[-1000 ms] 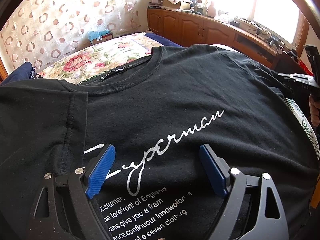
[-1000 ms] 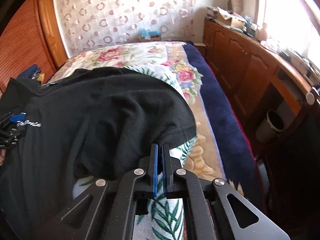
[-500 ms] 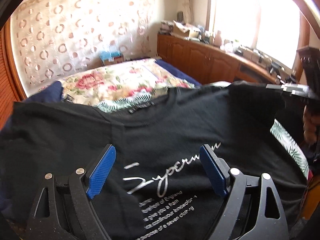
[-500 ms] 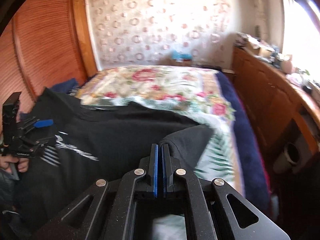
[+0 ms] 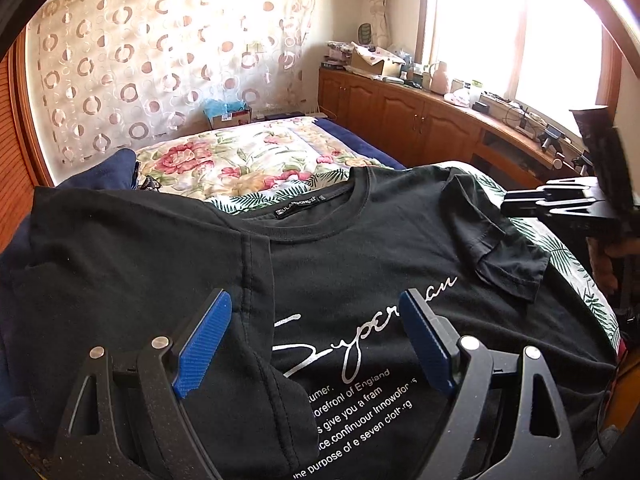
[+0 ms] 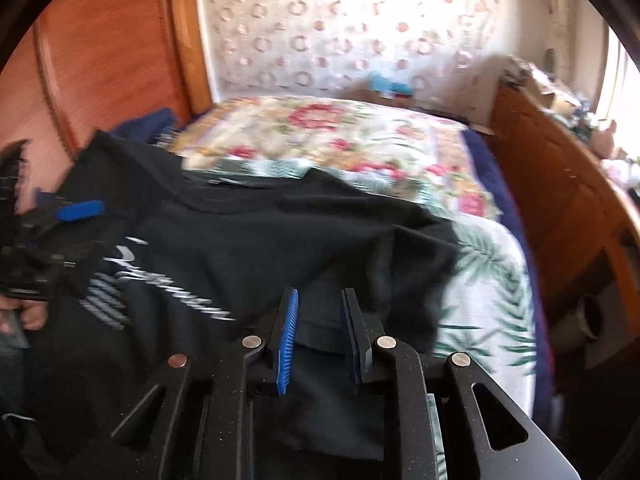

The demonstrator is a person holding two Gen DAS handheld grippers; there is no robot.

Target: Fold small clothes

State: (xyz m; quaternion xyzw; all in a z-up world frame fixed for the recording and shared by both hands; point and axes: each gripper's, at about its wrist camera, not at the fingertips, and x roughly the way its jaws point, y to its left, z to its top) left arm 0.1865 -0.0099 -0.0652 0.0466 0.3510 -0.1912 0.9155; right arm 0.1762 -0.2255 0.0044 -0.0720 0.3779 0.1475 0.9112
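Observation:
A black T-shirt (image 5: 360, 248) with white script print lies face up on the floral bed cover (image 5: 240, 160). Its right sleeve (image 5: 508, 256) is folded inward onto the chest, and the left side is folded over along a seam. My left gripper (image 5: 316, 304) hovers open above the print with nothing between its blue pads. My right gripper (image 6: 320, 296) is over the folded sleeve (image 6: 360, 272); its jaws are opening, and the black cloth lies loose below and between the pads. In the left wrist view the right gripper (image 5: 560, 204) shows at the right edge.
A wooden cabinet run (image 5: 420, 120) with clutter on top lines the window side. A wooden wardrobe (image 6: 100, 60) stands at the left. A dark blue garment (image 5: 116, 168) lies near the bed's head. A bin (image 6: 580, 324) sits on the floor by the bed.
The right gripper carried the sleeve inward over the shirt's chest, then its pads parted and let the cloth go. The left gripper drew back and rose a little, still open.

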